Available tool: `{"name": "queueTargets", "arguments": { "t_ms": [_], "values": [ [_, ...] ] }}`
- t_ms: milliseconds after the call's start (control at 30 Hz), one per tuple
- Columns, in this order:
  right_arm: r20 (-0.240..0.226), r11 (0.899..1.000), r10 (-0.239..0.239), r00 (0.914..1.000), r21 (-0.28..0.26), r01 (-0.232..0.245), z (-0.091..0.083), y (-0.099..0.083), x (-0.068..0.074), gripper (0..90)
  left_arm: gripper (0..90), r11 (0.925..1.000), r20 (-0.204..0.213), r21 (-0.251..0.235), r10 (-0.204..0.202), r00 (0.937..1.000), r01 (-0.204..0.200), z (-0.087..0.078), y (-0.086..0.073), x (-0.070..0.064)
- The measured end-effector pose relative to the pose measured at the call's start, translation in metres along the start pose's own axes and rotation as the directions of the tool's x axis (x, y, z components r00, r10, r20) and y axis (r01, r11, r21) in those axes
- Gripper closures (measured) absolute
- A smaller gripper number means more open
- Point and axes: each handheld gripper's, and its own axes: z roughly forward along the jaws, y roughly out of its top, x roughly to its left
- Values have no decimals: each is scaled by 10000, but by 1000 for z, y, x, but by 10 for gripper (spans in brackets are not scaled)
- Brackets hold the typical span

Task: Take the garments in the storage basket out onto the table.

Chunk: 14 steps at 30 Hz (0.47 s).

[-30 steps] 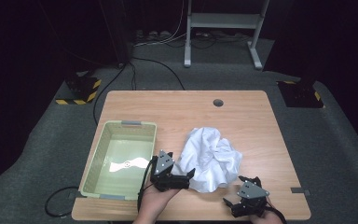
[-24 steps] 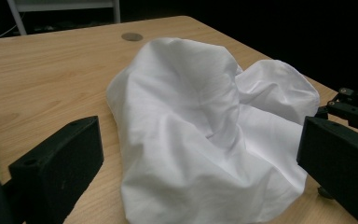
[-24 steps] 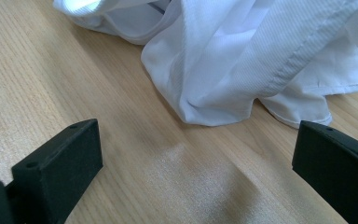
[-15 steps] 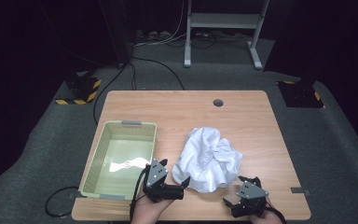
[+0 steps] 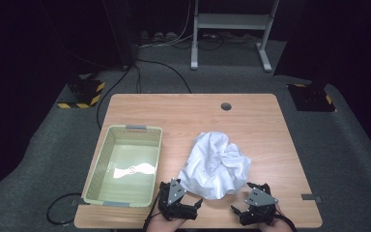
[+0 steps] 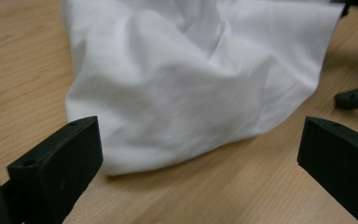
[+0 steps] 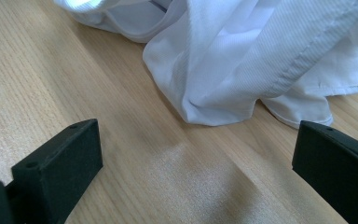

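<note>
- Where the high view looks down on the wooden table (image 5: 183,113), a crumpled white cloth (image 5: 216,164) lies right of centre in the lower half of the frame, and a pale green plastic basket (image 5: 99,166) sits at lower left.
- Along the bottom edge of that view, the left gripper (image 5: 196,207) sits just below the cloth's lower left corner, jaws parted and holding nothing; whether a tip brushes the fabric I cannot tell.
- Further right on the bottom edge, the right gripper (image 5: 235,213) lies just below the cloth's lower right part, jaws also spread and empty, apart from the cloth.
- Seen from the left gripper view, both black jaws rise at the lower corners, spread wide, with bare wood between them; the white cloth (image 6: 191,79) takes up the upper and middle frame, its near hem just beyond the jaw tips.
- From the right gripper view, the jaws stand equally wide at the lower corners over bare table; the cloth (image 7: 256,56) bunches in the upper right, a stitched hem showing, clear of both jaws.
</note>
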Motion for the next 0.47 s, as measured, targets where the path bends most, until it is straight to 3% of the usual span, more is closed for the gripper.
{"name": "queueTargets", "arguments": {
  "t_ms": [100,133,300,467],
  "values": [
    [-4,10000,-13,10000,-1,13,0,0,0,9,5,9997,-40,147,183,9998,-183,6,-8,-3],
    [-11,10000,-20,10000,-3,20,0,0,0,9,6,9984,-200,402,412,9990,-404,7,-9,-6],
    [-23,10000,-32,10000,23,32,0,0,0,7,5,9889,-515,572,1400,9888,-1371,9,-9,-16],
    [-14,10000,25,10000,-70,-25,-1,0,0,7,13,9858,-492,744,1547,9867,-1508,11,-9,-17]
  ]
}}
